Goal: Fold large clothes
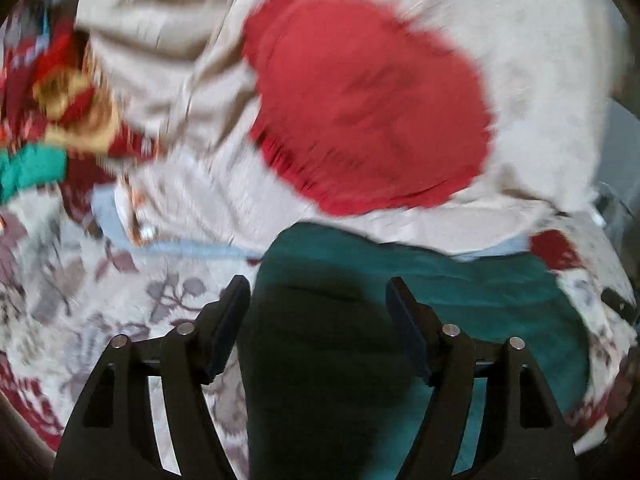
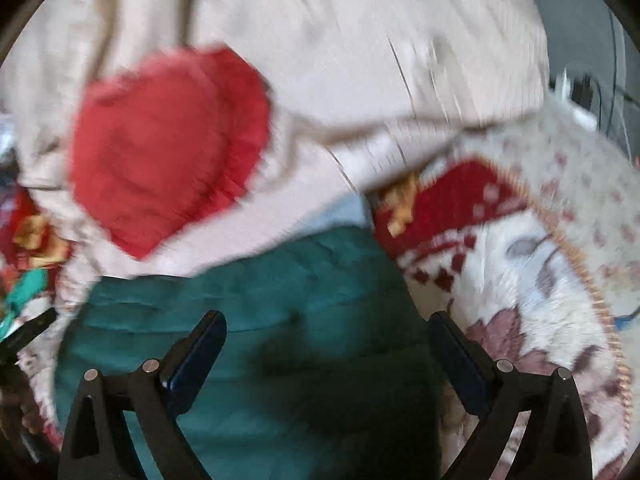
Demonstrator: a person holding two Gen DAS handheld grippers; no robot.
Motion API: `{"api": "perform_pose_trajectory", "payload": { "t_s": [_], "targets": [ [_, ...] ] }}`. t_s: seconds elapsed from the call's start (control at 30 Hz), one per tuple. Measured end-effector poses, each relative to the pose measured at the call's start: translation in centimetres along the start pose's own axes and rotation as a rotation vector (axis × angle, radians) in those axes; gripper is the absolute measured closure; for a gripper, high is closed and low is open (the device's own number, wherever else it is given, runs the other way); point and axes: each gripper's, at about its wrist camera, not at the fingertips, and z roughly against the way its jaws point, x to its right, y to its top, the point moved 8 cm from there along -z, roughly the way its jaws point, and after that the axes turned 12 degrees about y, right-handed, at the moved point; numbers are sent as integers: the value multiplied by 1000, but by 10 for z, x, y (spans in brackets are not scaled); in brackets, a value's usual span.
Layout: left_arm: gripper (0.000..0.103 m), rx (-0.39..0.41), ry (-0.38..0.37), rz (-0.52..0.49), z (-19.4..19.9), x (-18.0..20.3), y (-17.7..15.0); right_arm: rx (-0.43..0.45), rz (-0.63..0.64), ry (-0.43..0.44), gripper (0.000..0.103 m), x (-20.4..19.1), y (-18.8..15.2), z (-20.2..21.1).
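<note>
Your left tool (image 1: pixel 318 300) and right tool (image 2: pixel 328 334) both gape empty above the teal garment (image 2: pixel 300 280), beige garment (image 2: pixel 340 40) beyond on the bedspread (image 2: pixel 560 240).

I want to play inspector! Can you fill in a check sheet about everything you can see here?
Surface: patterned blanket, flowery, cream and red.
Job's things: teal garment lying nearest the claws; cream garment beyond it, with a red heart patch.
Clutter: bright mixed cloth at the far left, too blurred to name.
Grippers: left claw open, holding nothing; right claw open wide, holding nothing.
Cables: dark cable at the right edge.
Surroundings: grey, blurred background; nothing clear.
</note>
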Motion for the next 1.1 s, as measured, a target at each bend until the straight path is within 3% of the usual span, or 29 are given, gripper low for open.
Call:
{"api": "perform_pose_trajectory", "payload": {
  "t_s": [0.1, 0.2, 0.27, 0.37, 0.43, 0.5, 0.6, 0.67, 0.8, 1.1],
  "targets": [
    [3, 104, -48, -42, 66, 14, -12, 67, 35, 70, 3, -35, -12, 56],
    [0, 111, -63, -115, 110, 29, -40, 58, 52, 83, 3, -61, -46, 96],
    [0, 87, -88, -156, 127, 39, -65, 43, 74, 83, 3, -77, -72, 117],
    [0, 52, -67, -198, 138, 47, -100, 26, 98, 54, 3, -85, -118, 144],
    [0, -17, -93, -187, 141, 52, -124, 18, 99, 5, 3, -85, -149, 160],
    [0, -82, -152, -169, 145, 60, -143, 13, 82, 13, 2, -86, -169, 170],
    [0, -165, -154, -176, 153, 72, -168, -10, 84, 19, 3, -93, -191, 178],
    [1, -202, -108, -222, 159, 80, -182, -20, 96, -5, 3, -96, -198, 183],
    [0, -184, -89, -250, 177, 86, -192, -6, 129, -32, 2, -105, -200, 197],
    [0, -140, -5, -239, 185, 72, -186, 60, 216, -86, 2, -117, -189, 223]
  ]
}}
